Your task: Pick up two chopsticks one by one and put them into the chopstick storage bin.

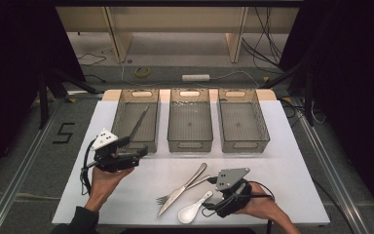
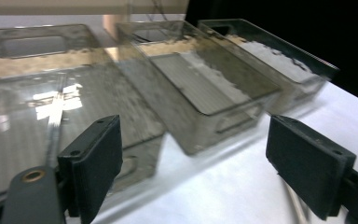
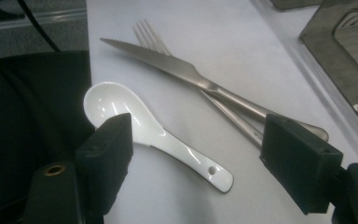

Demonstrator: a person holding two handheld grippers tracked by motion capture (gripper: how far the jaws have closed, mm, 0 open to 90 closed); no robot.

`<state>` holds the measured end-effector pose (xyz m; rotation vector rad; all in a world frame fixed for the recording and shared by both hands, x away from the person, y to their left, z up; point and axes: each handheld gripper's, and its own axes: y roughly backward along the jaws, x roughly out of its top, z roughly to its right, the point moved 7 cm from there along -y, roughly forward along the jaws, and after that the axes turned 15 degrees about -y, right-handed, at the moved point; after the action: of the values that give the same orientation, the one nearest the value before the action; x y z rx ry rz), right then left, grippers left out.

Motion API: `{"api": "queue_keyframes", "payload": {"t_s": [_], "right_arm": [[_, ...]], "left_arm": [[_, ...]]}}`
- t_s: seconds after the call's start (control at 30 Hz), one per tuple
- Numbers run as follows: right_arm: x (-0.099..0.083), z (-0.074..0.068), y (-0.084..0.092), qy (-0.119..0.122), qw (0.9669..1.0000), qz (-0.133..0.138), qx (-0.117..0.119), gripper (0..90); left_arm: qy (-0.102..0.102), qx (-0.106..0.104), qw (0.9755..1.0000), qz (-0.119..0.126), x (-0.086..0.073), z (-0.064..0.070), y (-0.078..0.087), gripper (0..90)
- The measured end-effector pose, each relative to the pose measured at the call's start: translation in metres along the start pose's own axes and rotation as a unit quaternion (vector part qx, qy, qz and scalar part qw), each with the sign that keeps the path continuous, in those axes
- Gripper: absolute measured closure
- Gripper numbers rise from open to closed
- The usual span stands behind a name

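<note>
Three clear bins sit in a row at the far side of the white table, and the left bin already has a long piece of cutlery leaning inside it. Just in front of it, the left gripper has its jaws spread wide with nothing between them. Toward the middle, the knife lies across the fork — lifting one could drag or flick the other. Beside them lies the white spoon, with the right gripper low over its handle, jaws wide apart and not touching it — glazed and curved, it could squirt out of a pinch or skid off the near table edge. Nothing on the cutlery or bins reads as a label; a "5" is marked on the floor at left.
</note>
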<state>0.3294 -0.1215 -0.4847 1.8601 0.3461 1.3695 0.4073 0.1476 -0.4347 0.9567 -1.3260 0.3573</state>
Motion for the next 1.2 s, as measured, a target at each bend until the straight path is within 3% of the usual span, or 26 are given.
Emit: {"api": "queue_keyframes", "payload": {"t_s": [0.2, 0.57, 0.93, 1.2], "right_arm": [[0.0, -0.002, -0.006, 0.027, 0.9991, -0.032, 0.009, 26.7], [0.0, 0.003, -0.02, 0.051, 0.9961, -0.072, 0.004, 27.1], [0.0, 0.0, -0.03, 0.079, 0.991, -0.108, 0.009, 27.2], [-0.001, 0.002, -0.036, 0.084, 0.988, -0.129, 0.017, 27.2]], "left_arm": [[-0.01, -0.016, 0.9998, 0.005, -0.001, 0.016, 0.004, 16.8], [-0.025, -0.035, 0.9991, 0.0, -0.007, 0.033, 0.008, 16.5], [-0.03, -0.044, 0.9986, -0.002, -0.008, 0.039, 0.011, 16.2], [-0.031, -0.049, 0.9983, -0.001, -0.007, 0.042, 0.012, 16.2]]}}
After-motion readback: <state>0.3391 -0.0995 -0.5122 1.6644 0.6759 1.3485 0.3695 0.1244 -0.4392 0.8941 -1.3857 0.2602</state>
